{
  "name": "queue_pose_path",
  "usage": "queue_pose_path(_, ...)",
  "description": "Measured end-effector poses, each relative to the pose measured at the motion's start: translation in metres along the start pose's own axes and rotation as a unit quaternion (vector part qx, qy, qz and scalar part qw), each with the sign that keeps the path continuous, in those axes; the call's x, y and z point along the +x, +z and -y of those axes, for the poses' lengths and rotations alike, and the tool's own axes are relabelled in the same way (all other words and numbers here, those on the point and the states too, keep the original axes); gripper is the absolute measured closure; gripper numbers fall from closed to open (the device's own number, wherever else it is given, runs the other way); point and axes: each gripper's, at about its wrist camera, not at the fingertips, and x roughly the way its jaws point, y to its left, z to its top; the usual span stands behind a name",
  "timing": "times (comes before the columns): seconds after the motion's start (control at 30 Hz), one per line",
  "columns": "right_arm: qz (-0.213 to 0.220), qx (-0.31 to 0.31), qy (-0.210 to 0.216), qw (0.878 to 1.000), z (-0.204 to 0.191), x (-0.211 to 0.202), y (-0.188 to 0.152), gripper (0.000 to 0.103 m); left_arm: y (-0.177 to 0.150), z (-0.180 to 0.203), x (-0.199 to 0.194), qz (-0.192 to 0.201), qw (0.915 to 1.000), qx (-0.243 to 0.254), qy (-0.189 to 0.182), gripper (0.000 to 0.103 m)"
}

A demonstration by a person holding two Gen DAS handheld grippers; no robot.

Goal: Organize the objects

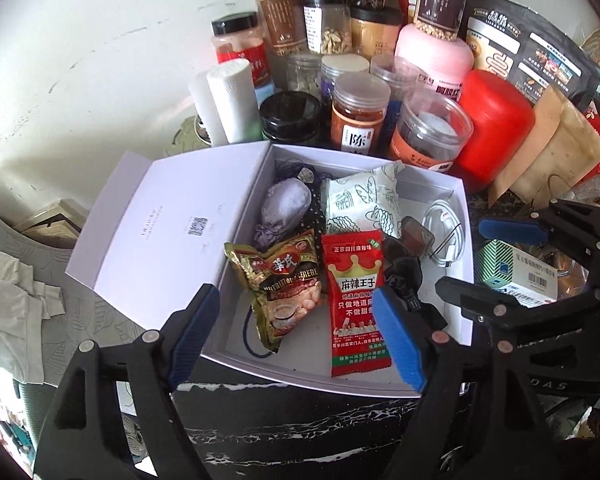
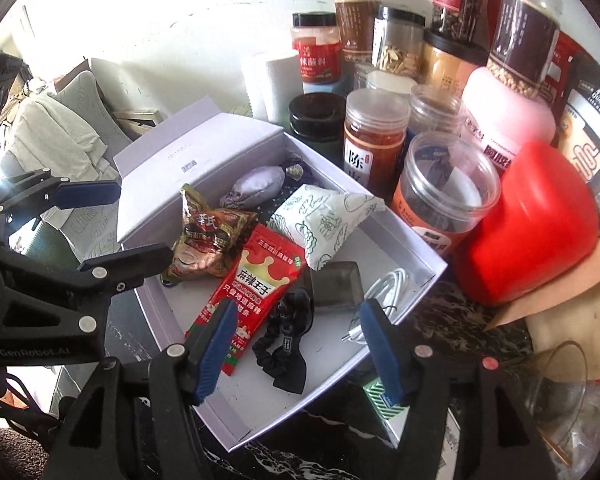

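An open white box [image 1: 256, 354] [image 2: 428, 258] stands on a black marble top with its lid [image 1: 160, 232] folded back to the left. Inside lie a red snack packet [image 1: 356, 296] [image 2: 256, 284], a gold cereal sachet [image 1: 284, 284] [image 2: 208, 240], a white patterned packet [image 1: 364, 200] [image 2: 324, 224], a lilac pouch [image 1: 284, 212] [image 2: 256, 188], a black hair tie [image 2: 288, 340], a dark tray [image 2: 338, 284] and a white cable [image 1: 448, 232] [image 2: 388, 288]. My left gripper [image 1: 296, 336] is open over the box's near edge. My right gripper [image 2: 296, 348] is open over its near corner.
Several jars [image 1: 360, 116] [image 2: 374, 136] crowd behind the box, with a red container [image 1: 496, 128] [image 2: 532, 220], white rolls [image 1: 224, 96] and a black bag [image 1: 536, 60]. A green-and-white carton [image 1: 516, 272] [image 2: 384, 400] lies right of the box. A glass [image 2: 560, 384] stands at the right.
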Motion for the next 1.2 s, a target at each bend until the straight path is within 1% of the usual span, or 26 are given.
queue_pose_path(0.03, 0.003, -0.001, -0.001, 1.000, -0.001, -0.004, 0.000, 0.038, 0.000, 0.000, -0.005, 0.004, 1.0000, -0.001, 0.002, 0.022)
queue_pose_path(0.13, 0.006, 0.001, -0.004, 1.000, -0.005, -0.015, -0.001, 0.031, -0.002, -0.001, -0.020, 0.009, 0.9999, -0.002, 0.010, 0.018)
queue_pose_path(0.17, 0.008, 0.000, -0.007, 1.000, -0.006, -0.018, -0.001, 0.030, -0.003, -0.001, -0.025, 0.010, 0.9999, -0.003, 0.014, 0.018)
queue_pose_path(0.27, 0.011, 0.000, -0.019, 1.000, -0.010, -0.031, -0.004, 0.030, -0.008, 0.001, -0.038, 0.014, 0.9996, -0.006, 0.023, 0.017)
queue_pose_path(0.67, 0.054, 0.002, -0.044, 0.998, -0.024, -0.099, -0.022, 0.029, -0.035, 0.012, -0.108, 0.040, 0.9986, -0.018, 0.029, 0.017)
queue_pose_path(1.0, 0.082, 0.010, -0.061, 0.995, -0.035, -0.151, -0.047, 0.029, -0.064, 0.021, -0.169, 0.067, 0.9969, -0.032, 0.026, 0.017)
queue_pose_path(1.2, 0.096, 0.018, -0.066, 0.993, -0.040, -0.178, -0.066, 0.029, -0.080, 0.025, -0.199, 0.080, 0.9956, -0.039, 0.027, 0.017)
